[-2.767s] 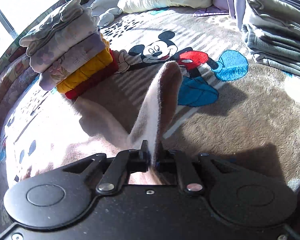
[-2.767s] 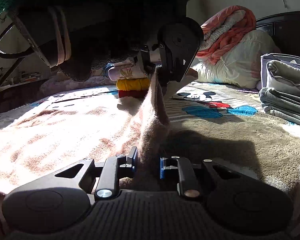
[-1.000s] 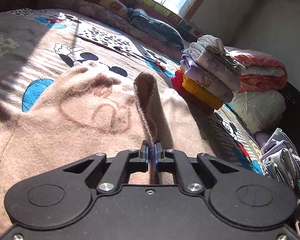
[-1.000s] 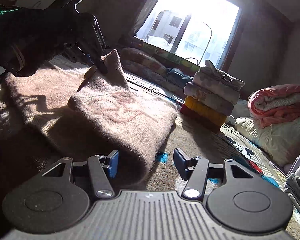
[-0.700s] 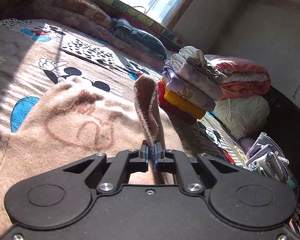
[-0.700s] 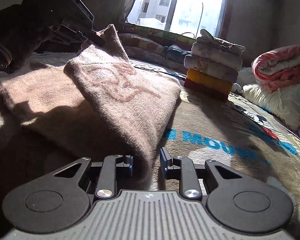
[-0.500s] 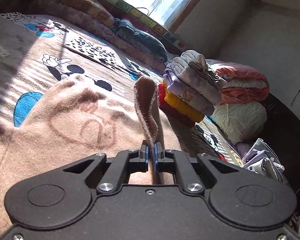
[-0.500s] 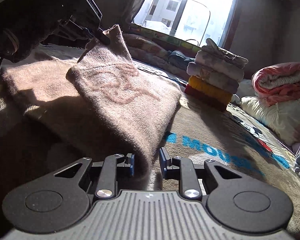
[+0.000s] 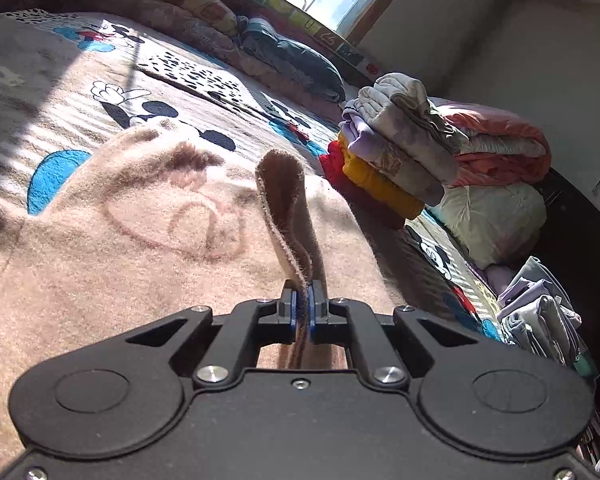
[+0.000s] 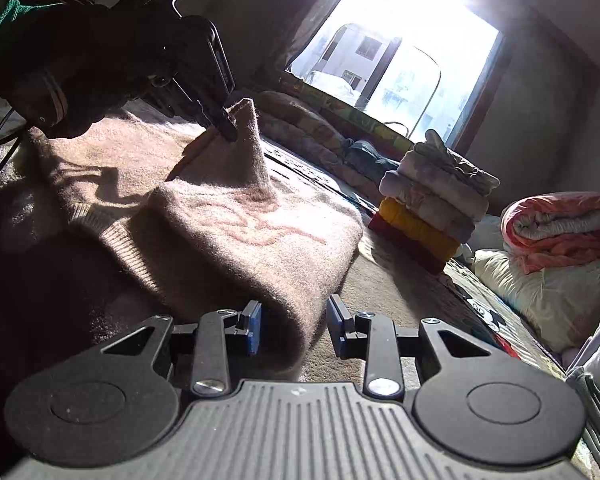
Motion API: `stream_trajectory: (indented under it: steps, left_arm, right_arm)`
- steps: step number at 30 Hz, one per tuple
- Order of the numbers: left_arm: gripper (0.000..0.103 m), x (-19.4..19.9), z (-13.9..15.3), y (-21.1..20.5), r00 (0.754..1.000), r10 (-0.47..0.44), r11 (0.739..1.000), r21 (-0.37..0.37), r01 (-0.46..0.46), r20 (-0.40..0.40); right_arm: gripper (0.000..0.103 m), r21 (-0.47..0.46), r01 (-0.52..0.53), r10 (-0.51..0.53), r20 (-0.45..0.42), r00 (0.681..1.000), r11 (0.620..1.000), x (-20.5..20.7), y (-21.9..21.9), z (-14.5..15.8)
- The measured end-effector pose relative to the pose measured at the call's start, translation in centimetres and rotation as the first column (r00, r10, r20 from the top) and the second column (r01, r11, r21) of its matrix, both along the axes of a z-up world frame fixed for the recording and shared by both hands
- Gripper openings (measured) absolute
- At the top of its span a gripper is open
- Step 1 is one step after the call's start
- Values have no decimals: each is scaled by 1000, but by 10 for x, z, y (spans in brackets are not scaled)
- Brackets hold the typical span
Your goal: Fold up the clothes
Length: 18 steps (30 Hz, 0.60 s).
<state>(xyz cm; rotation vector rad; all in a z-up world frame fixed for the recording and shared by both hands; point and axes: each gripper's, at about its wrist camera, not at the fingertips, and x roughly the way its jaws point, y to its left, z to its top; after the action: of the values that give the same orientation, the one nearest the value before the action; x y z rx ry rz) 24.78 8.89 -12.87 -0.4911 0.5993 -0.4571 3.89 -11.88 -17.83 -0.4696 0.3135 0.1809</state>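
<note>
The left claw [image 9: 303,307] is pressed together on a raised corner of the sweater [image 9: 100,248], which lies folded on the bed [image 9: 100,60]. The right claw [image 10: 294,326] is spread, with the sweater's near fold between its fingers [image 10: 254,326]. No writing is readable. A stack [image 10: 428,208] stands just past the sweater's far edge; open blanket lies between.
</note>
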Motion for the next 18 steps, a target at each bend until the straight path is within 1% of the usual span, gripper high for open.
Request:
stream_trajectory:
  steps: [1, 2, 3, 5, 8, 9, 10, 12, 13, 14, 16, 18]
  left_arm:
    - [4, -1, 2, 0, 1000, -1, 1000, -5, 1, 8]
    - [4, -1, 4, -1, 1000, -5, 1000, -11, 5, 16]
    - [4, -1, 4, -2, 1000, -10, 1000, -11, 10, 20]
    - [4, -1, 5, -4, 999, -21, 1000, -10, 21, 24]
    - [4, 2, -1, -11, 999, -36, 999, 3, 36, -4]
    - [4, 2, -2, -13, 999, -41, 999, 4, 41, -6]
    - [4, 2, -2, -15, 999, -46, 999, 13, 46, -4]
    - [4, 3, -3, -15, 999, -47, 999, 19, 47, -9]
    - [4, 3, -4, -15, 999, -45, 999, 18, 45, -13]
    - [4, 2, -3, -14, 999, -45, 999, 10, 45, -11]
    - [4, 0, 1, -13, 999, -51, 999, -6, 51, 6]
    - [4, -3, 5, -13, 998, -61, 998, -17, 61, 30]
  right_arm:
    - [23, 35, 20, -19, -37, 999, 999, 3, -5, -1]
    - [18, 89, 45, -39, -67, 997, 995, 4, -13, -2]
    - [17, 155, 65, -51, -92, 994, 986, 4, -24, -1]
    - [17, 245, 95, -66, -124, 990, 965, 4, -37, 2]
    - [16, 401, 155, -82, -195, 977, 903, 7, -55, 2]
    - [16, 405, 164, -88, -199, 976, 900, 7, -55, 1]
    - [16, 382, 163, -96, -189, 977, 910, 5, -51, -1]
    - [29, 245, 136, -110, -118, 987, 960, -1, -33, -1]
    - [32, 181, 119, -106, -77, 991, 976, -4, -24, 1]
    - [38, 125, 98, -94, -36, 995, 987, -6, -16, 2]
    - [38, 99, 57, -57, 0, 998, 993, -6, -11, 3]
    - [31, 93, 31, -32, 10, 999, 995, -3, -11, 3]
